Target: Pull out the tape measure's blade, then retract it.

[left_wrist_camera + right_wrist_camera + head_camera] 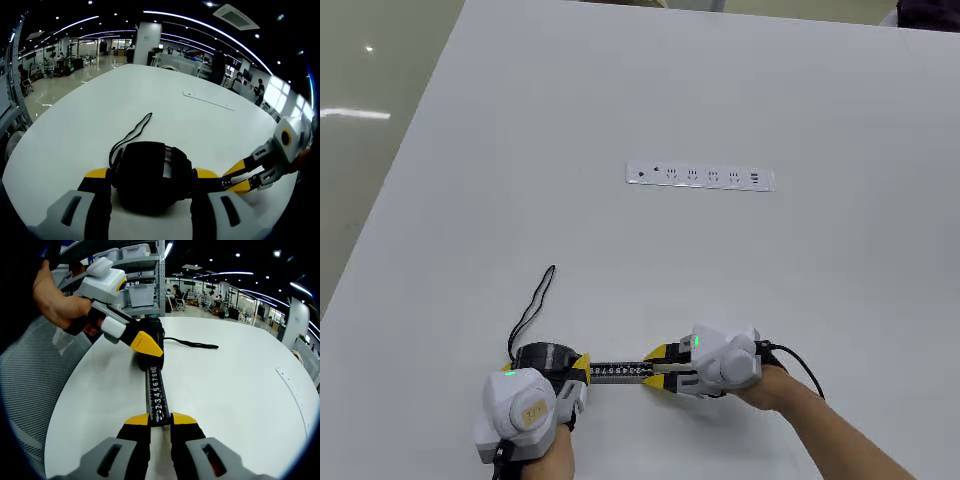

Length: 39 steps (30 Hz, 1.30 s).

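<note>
Case of black round tape measure (pixel 545 357) (pixel 150 175) (pixel 150 335) seated between yellow-tipped jaws of left gripper (pixel 545 365) (pixel 150 174), one jaw on each flank, clenched on it. Case resting on white table (pixel 720 100).

Pale graduated blade (pixel 618 373) (pixel 156 392) drawn partway out of case, running straight from beside left jaws to right jaws, low over tabletop. Blade end pinched between yellow tips of right gripper (pixel 656 368) (pixel 161 419) (pixel 236 179), jaws closed tight on it. Black numerals up to 9 legible just ahead of right jaws in right gripper view. Both grippers near each other, tips facing along blade line.

Black looped wrist cord (pixel 532 305) (pixel 131 134) (pixel 192 344) trailing from case, lying slack on table ahead of left jaws, clear of right jaws.

Long white power strip (pixel 700 177) (pixel 207 100) (pixel 295 390) flat on table well ahead of left jaws, well apart from case, blade and cord.
</note>
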{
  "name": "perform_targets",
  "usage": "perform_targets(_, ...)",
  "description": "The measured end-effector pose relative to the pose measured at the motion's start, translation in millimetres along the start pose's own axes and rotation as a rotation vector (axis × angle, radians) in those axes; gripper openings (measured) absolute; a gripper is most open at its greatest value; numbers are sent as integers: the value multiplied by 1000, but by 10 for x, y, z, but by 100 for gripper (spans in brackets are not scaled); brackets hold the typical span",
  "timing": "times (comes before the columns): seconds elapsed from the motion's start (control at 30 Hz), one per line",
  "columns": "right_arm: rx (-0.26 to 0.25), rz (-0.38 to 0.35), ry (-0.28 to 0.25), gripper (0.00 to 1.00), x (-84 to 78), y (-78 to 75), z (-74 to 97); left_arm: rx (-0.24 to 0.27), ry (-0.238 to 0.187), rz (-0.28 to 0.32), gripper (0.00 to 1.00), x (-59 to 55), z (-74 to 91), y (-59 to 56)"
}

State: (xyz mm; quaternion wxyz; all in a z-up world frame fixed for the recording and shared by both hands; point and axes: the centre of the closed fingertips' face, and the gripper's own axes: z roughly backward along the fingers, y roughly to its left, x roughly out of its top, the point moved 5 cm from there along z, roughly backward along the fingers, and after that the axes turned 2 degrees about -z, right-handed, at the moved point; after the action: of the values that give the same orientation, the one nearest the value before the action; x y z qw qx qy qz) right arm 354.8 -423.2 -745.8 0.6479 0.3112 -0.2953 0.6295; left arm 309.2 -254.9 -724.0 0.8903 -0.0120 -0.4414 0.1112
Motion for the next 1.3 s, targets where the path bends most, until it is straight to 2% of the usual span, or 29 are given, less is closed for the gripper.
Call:
perform_targets(0.43, 0, -2, -5, 13, 37, 13, -51, -8, 5, 8, 61, 4, 0, 5)
perform_targets(1.3, 17, 4, -29, 13, 238, 65, -262, -34, 11, 43, 61, 12, 2, 30)
